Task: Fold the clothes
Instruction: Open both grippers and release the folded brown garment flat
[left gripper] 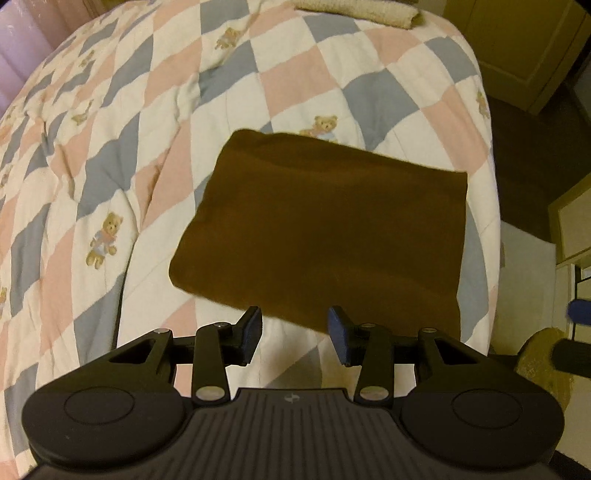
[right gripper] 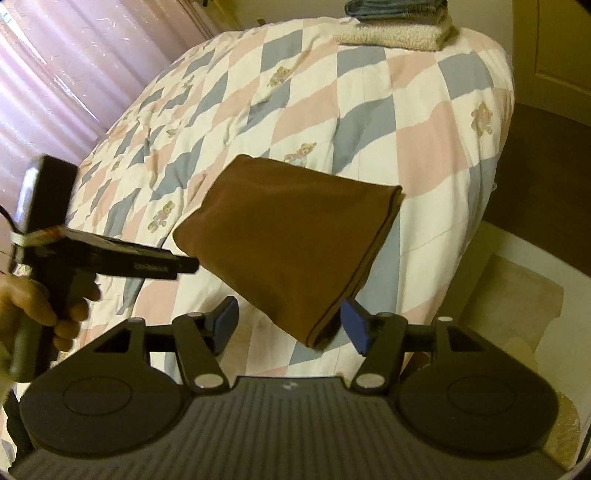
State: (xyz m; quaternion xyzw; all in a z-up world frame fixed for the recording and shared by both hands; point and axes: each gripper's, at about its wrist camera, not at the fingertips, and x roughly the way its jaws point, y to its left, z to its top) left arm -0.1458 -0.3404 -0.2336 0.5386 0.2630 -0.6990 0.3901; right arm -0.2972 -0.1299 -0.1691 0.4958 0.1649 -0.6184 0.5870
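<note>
Bedroom setting: patchwork quilt [left gripper: 122, 155] in pink, grey-blue and cream squares with teddy-bear motifs, covering a bed; pink curtain [right gripper: 55, 92] behind, wooden cabinet [left gripper: 517, 48] to the far side.

Item 1, left gripper [left gripper: 293, 334]: jaws part-way apart, nothing between the blue pads [left gripper: 253, 325]. It hangs above the near edge of the cloth, pointing steeply down, free of contact; judged a release posture, with the fold already laid.

Item 2, right gripper [right gripper: 291, 323]: jaws wider apart, empty. The near corner of the cloth shows between the pads in this view but lies below them on the quilt, unpinched.

Item 3, brown garment [left gripper: 325, 229]: folded to a compact, several-layered rectangle, flat on the quilt near the bed's near edge, stacked edges visible along its right side. Judged finished, or one fold short.

Item 4, hand [right gripper: 33, 306]: grips the handle of the left gripper, seen at the left of the right wrist view, with its nose just beside the cloth's left edge.

Item 5, folded stack at the far end of the bed: cream towel [right gripper: 395, 37] beneath a grey-blue piece [right gripper: 395, 9]. Judged the destination pile, which would explain the brown piece lying squared and ready for transfer.
</note>
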